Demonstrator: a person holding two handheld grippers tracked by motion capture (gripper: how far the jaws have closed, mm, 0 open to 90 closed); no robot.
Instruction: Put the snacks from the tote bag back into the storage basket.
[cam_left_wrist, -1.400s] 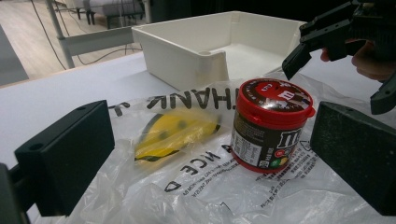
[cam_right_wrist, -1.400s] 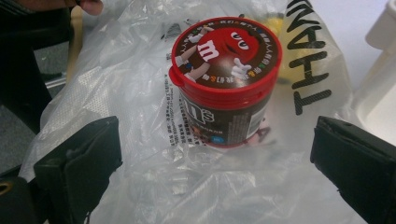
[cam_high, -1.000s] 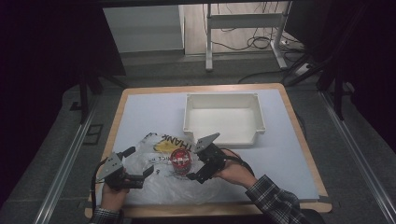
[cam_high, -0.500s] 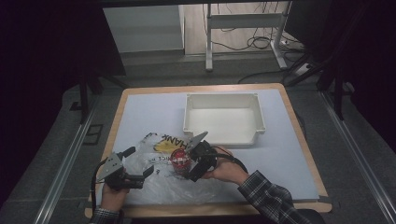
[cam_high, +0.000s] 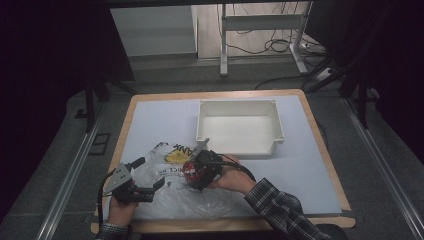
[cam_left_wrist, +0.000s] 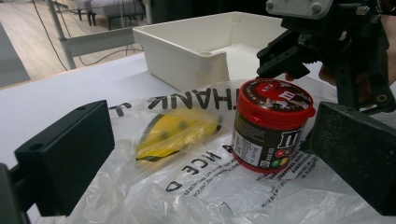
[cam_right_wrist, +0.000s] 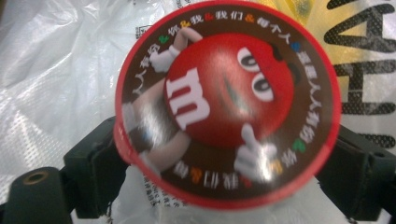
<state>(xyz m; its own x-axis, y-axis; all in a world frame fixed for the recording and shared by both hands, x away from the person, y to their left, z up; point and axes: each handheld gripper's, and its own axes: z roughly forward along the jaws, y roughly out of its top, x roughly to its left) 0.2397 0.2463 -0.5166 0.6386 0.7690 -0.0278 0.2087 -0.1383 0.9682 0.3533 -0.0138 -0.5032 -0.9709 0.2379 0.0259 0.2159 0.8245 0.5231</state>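
A brown candy jar with a red lid (cam_high: 191, 169) (cam_left_wrist: 271, 126) (cam_right_wrist: 224, 102) stands upright on a clear plastic bag (cam_high: 165, 200) (cam_left_wrist: 140, 196) printed with black letters. My right gripper (cam_high: 196, 172) (cam_right_wrist: 224, 163) comes down on it from above. Its jaws have just been closing and now stand against the jar's sides under the lid's rim. It also appears behind the jar in the left gripper view (cam_left_wrist: 322, 65). My left gripper (cam_high: 150, 172) (cam_left_wrist: 210, 154) rests low on the bag to the jar's left, open and wide, holding nothing.
A yellow packet (cam_high: 176, 157) (cam_left_wrist: 173, 130) lies inside the bag just beyond the jar. A white rectangular bin (cam_high: 240, 127) (cam_left_wrist: 187, 51) sits behind it at mid-table. The pale table top (cam_high: 310, 170) runs to a wooden edge.
The right hand has slid left until its gripper sits over the jar, and its jaws have narrowed around it. The left hand and the jar stayed put.
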